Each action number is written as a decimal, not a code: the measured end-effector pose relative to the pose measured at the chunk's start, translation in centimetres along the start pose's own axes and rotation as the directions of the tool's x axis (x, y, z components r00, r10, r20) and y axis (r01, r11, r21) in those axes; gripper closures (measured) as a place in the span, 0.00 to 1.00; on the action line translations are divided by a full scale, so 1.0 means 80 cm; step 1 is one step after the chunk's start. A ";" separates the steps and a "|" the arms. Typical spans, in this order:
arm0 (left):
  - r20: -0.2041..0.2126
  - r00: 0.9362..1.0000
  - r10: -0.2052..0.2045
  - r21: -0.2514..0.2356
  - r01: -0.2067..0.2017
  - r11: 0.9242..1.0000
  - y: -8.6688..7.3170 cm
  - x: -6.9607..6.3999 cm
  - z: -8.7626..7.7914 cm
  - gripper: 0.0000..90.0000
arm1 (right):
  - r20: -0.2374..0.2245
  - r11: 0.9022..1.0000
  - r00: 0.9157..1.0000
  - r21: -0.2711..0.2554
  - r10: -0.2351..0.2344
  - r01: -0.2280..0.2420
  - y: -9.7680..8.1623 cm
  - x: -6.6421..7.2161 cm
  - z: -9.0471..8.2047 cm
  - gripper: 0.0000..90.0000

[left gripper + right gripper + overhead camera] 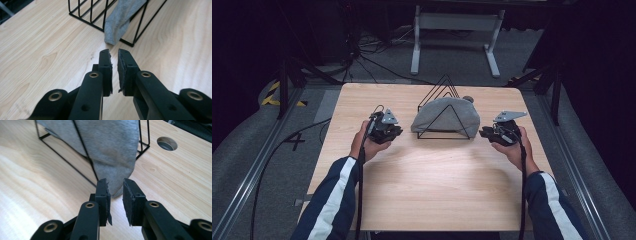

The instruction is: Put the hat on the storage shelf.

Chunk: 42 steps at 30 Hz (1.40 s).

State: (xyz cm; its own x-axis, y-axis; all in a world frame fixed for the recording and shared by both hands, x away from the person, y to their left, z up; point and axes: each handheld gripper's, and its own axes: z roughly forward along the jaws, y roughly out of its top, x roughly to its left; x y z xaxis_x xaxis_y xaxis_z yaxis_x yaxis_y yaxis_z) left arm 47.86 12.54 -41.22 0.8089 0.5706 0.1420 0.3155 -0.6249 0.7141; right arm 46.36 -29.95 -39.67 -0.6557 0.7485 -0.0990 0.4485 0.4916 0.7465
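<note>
A grey cloth (444, 117) is draped over a black wire rack (441, 86) standing at the back middle of the wooden table (422, 185). My left gripper (397, 133) rests just left of the rack, pointing at the cloth's left end. In the left gripper view its jaws (113, 51) stand slightly apart with nothing between them, a short way from the hanging cloth edge (120, 20). My right gripper (483, 133) sits just right of the rack. Its jaws (115, 181) are parted and empty, with the cloth's hanging end (110, 145) close in front of the tips.
A round hole (167, 143) is cut in the tabletop behind the rack's right end. Beyond the table's far edge stands a white metal frame (457, 30), with cables on the floor (377, 60). Metal rails run along both sides of the table.
</note>
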 end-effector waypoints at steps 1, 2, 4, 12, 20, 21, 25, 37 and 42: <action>-0.003 1.000 0.017 0.010 -0.017 1.000 -0.001 -0.001 -0.006 0.90 | -0.003 1.000 1.000 0.002 -0.009 0.009 -0.001 0.003 -0.004 0.83; -0.004 1.000 0.022 0.011 -0.022 1.000 -0.003 -0.003 -0.010 0.90 | -0.005 1.000 1.000 0.004 -0.016 0.016 -0.001 0.005 -0.006 0.83; -0.006 0.999 0.036 0.012 -0.036 0.999 -0.006 -0.005 -0.021 0.90 | -0.008 1.000 1.000 0.007 -0.029 0.029 -0.001 0.009 -0.011 0.83; 0.007 0.998 0.069 0.035 -0.069 0.997 -0.030 -0.019 -0.052 0.88 | -0.034 0.998 0.998 0.024 -0.058 0.059 -0.009 0.023 -0.035 0.81; 0.019 0.996 0.086 0.061 -0.087 0.994 -0.061 -0.033 -0.075 0.84 | -0.026 0.997 0.998 0.031 -0.065 0.066 -0.031 0.032 -0.059 0.78; 0.019 0.996 0.089 0.064 -0.090 0.994 -0.065 -0.035 -0.076 0.83 | -0.021 0.997 0.997 0.030 -0.068 0.069 -0.035 0.033 -0.062 0.78; 0.035 0.995 0.094 0.070 -0.097 0.993 -0.084 -0.044 -0.080 0.80 | -0.003 0.997 0.997 0.037 -0.071 0.071 -0.053 0.037 -0.070 0.72; 0.075 0.996 -0.039 0.035 0.036 0.999 -0.171 -0.070 -0.081 0.38 | -0.054 0.998 0.996 0.008 0.064 -0.064 -0.179 0.047 -0.079 0.41; 0.085 0.990 -0.116 0.004 0.116 0.993 -0.185 -0.066 -0.081 0.22 | -0.006 0.996 0.996 0.009 0.085 -0.085 -0.186 0.047 -0.083 0.26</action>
State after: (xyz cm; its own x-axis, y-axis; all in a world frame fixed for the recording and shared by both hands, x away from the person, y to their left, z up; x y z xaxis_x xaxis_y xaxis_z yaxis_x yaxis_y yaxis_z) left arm 35.70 22.21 -48.12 0.8061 0.5918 -0.0005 0.4093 -0.5568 0.7228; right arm 33.21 -37.42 -46.76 -0.6188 0.7849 -0.0316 0.5076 0.4302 0.7465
